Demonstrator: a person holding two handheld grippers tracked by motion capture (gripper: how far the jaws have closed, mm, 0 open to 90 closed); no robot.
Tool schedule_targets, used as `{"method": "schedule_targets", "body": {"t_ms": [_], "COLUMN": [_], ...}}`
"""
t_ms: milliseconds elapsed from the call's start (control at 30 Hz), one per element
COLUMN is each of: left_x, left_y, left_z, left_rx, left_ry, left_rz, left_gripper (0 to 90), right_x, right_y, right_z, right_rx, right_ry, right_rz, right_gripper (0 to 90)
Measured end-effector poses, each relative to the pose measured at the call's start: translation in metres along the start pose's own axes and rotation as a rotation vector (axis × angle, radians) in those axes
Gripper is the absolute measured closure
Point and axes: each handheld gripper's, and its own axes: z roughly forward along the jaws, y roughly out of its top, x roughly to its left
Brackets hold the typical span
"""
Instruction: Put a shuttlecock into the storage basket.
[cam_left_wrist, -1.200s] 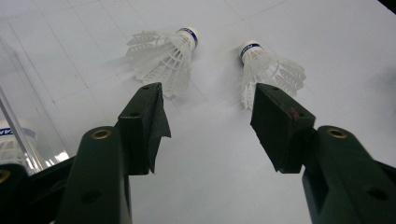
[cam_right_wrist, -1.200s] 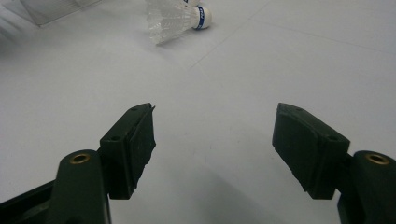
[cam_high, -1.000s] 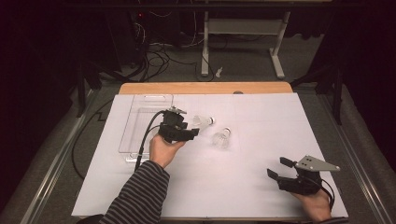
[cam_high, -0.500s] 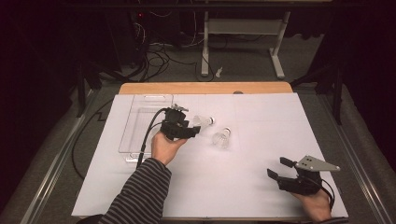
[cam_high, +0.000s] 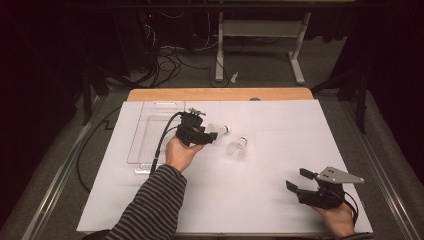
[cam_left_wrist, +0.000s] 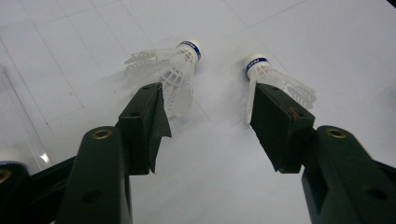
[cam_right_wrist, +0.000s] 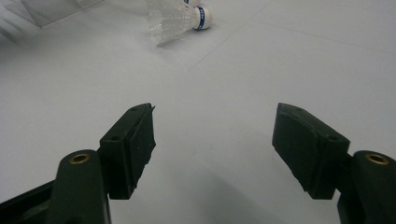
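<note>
Two white plastic shuttlecocks with blue-banded cork tips lie on the white table sheet (cam_high: 260, 200). One shuttlecock (cam_high: 220, 130) (cam_left_wrist: 175, 74) sits farther back. The other shuttlecock (cam_high: 237, 148) (cam_left_wrist: 275, 81) lies a little nearer and to the right. My left gripper (cam_high: 210, 136) (cam_left_wrist: 208, 95) is open just short of them, each jaw tip near one skirt, with bare sheet between the jaws. My right gripper (cam_high: 297, 179) (cam_right_wrist: 215, 112) rests open near the front right edge, holding nothing. A shuttlecock (cam_right_wrist: 177, 18) lies far ahead of it.
A clear plastic tray (cam_high: 150, 135) lies at the left, behind my left hand, and its corner (cam_right_wrist: 56, 9) shows in the right gripper view. The table's wooden back edge (cam_high: 220, 94) borders the sheet. Cables and a stand's legs lie on the floor beyond.
My left hand has edged slightly away from the person toward the shuttlecocks. The right gripper has kept still. Both shuttlecocks lie where they were.
</note>
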Motion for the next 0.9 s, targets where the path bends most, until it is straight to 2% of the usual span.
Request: {"method": "schedule_targets", "body": {"t_ms": [900], "left_x": [0.006], "left_y": [0.018], "left_z": [0.027], "left_rx": [0.111], "left_ry": [0.007], "left_rz": [-0.026], "left_gripper": [45.6], "right_x": [0.0], "right_y": [0.0], "right_z": [0.0], "right_rx": [0.001], "right_ry": [0.002], "right_rz": [-0.006], "right_gripper": [30.3]}}
